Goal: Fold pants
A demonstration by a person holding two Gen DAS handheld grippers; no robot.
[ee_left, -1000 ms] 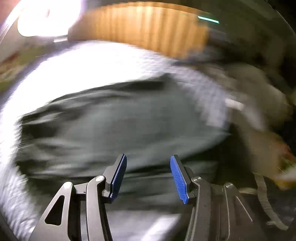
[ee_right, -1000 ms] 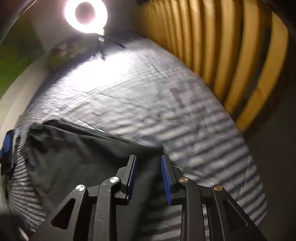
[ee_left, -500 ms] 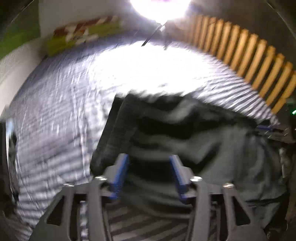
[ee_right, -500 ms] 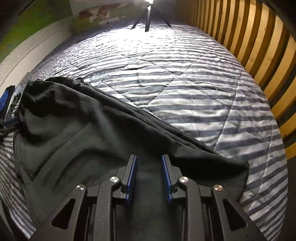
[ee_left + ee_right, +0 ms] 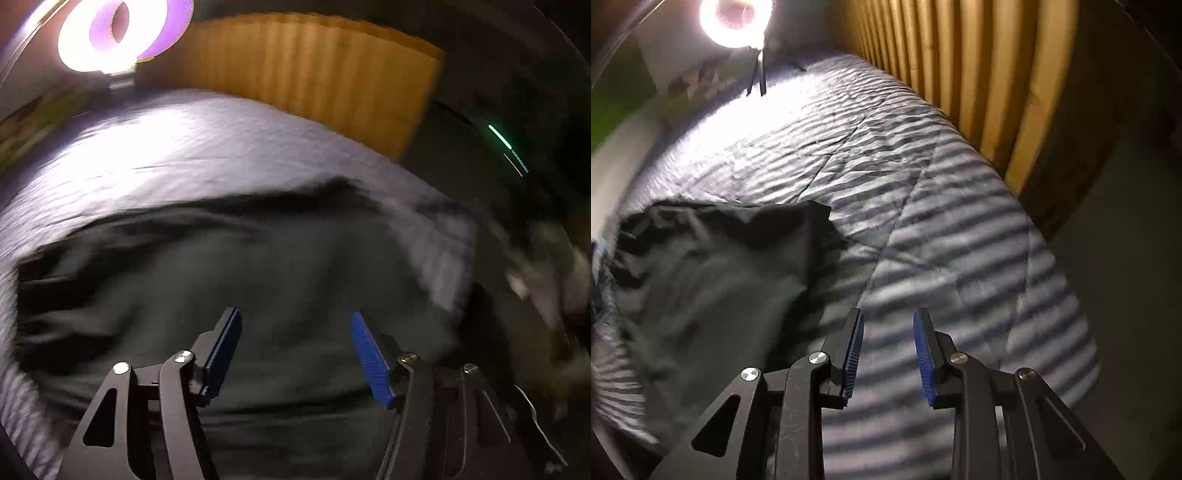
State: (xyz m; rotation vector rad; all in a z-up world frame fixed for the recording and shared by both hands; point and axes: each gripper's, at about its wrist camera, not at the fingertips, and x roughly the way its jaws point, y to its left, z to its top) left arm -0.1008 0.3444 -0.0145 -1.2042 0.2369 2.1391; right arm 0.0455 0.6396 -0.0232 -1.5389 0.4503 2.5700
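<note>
The pants [image 5: 258, 295] lie in a dark, rumpled heap on the striped bed [image 5: 960, 229], with one corner peaking toward the ring light [image 5: 733, 20]. The left gripper [image 5: 295, 350] hangs over the middle of the cloth, its jaws spreading wider with nothing between them. The right gripper [image 5: 888, 350] is off the garment, over bare quilt just beside its edge, its jaws parted a little and easing open, also empty. There's risk here (the left view is badly smeared, so the edges are hard to read): grabbing from mid-cloth could bunch several layers and make a crooked fold, and the right jaws could pinch the quilt instead of the hem.
</note>
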